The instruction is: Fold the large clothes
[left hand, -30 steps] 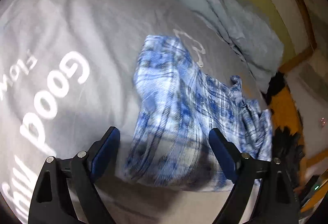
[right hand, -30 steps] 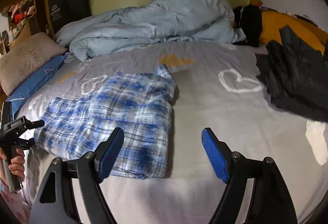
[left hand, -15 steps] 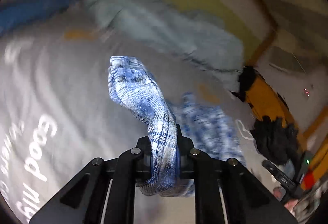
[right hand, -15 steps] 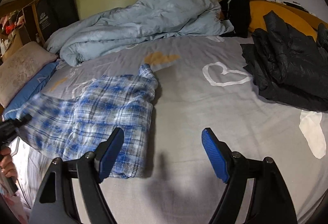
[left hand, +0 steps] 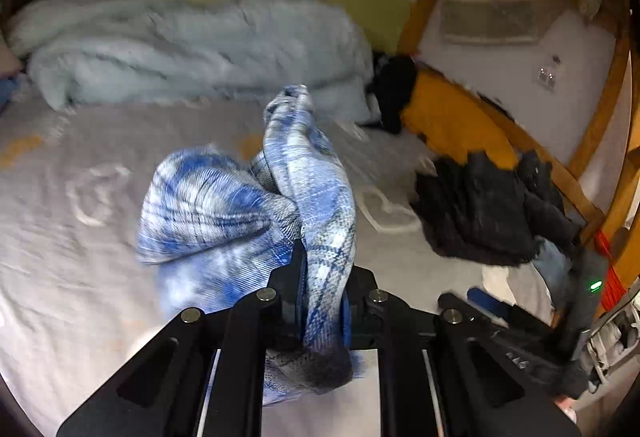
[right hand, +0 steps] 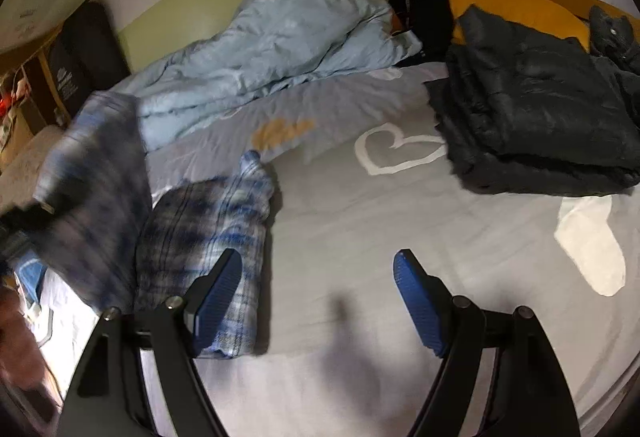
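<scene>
Two grippers, left gripper [left hand: 322, 301] fingers pinching blurred plaid shirt [left hand: 240, 205], right gripper [right hand: 318, 301] fingers spread, shirt edge smeared

Lighting is dim and indoor in both views; the source cannot be determined. Strong fisheye curvature bends the walls, with black vignetting at the corners. Left wrist view: heavy motion blur across the plaid shirt [left hand: 240, 213] and the light blue duvet [left hand: 192, 49]. Right wrist view: the raised shirt portion at left is badly smeared. A soft dark shadow lies on the grey bed sheet [right hand: 344, 353] between the right tool's [right hand: 318, 301] blue pads.
</scene>
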`<state>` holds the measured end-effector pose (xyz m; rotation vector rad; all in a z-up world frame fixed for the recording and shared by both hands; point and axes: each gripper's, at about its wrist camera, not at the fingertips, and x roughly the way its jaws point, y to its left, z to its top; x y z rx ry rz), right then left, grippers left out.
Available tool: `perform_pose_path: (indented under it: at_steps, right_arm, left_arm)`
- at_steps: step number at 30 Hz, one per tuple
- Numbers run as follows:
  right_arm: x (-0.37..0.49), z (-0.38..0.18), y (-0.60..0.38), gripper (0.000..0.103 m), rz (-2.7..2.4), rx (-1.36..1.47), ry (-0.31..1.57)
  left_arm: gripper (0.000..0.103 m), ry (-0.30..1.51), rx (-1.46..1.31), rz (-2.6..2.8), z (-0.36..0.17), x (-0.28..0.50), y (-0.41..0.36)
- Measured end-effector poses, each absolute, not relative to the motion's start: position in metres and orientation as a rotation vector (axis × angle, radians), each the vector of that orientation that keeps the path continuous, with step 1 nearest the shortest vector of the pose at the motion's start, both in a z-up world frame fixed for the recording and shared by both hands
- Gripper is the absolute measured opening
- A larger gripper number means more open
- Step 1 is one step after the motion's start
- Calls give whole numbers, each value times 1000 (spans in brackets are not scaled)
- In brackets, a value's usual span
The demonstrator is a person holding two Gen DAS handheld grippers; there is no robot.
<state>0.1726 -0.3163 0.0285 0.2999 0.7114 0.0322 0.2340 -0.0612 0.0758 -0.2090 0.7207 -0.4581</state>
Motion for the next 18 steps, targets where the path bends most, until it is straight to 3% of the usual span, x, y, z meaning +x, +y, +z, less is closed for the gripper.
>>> perform_pose_path:
  at_steps: [8, 12, 18]
  right_arm:
    - [170, 33, -354, 77, 13, 399, 701]
    - [171, 33, -360, 77, 11, 418, 701]
    - [170, 33, -356, 77, 17, 404, 699]
  left_arm:
    - [17, 845, -208, -447, 2, 242, -96]
    - [43, 812, -233, -520, 11, 224, -92]
    - [49, 755, -191, -479, 23, 184, -72]
